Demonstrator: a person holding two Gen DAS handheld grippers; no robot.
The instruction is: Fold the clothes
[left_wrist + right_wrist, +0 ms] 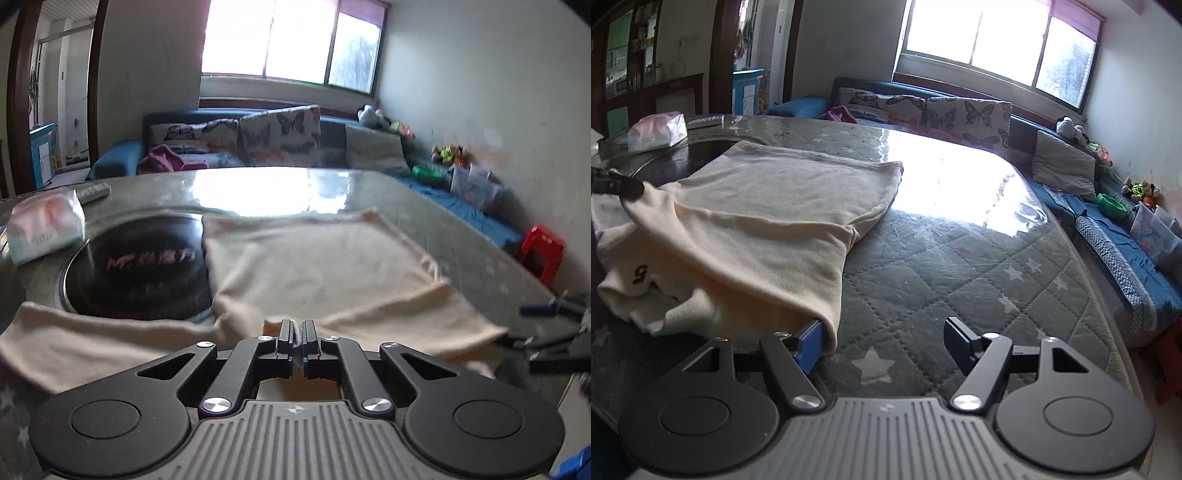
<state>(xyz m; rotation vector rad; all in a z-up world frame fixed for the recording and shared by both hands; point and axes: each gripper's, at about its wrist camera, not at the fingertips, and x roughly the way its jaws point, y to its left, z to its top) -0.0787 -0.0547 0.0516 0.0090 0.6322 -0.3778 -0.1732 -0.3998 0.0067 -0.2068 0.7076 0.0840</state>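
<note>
A cream garment [314, 258] lies spread on the quilted table, partly folded; it also shows in the right wrist view [757, 206], with a brown mark near its lower left. My left gripper [297, 332] is shut on a fold of the cream garment at its near edge, and shows at the far left of the right wrist view [617, 186]. My right gripper [882, 341] is open and empty, its left finger [809, 341] touching the garment's near corner. It shows at the right edge of the left wrist view [554, 332].
The table [960, 277] has a grey star-quilted cover under clear plastic. A black round hotplate [136, 269] is set in it, partly under the garment. A tissue pack [44, 229] and a remote [94, 192] lie at far left. A sofa [1108, 221] and a red stool [541, 251] stand beyond.
</note>
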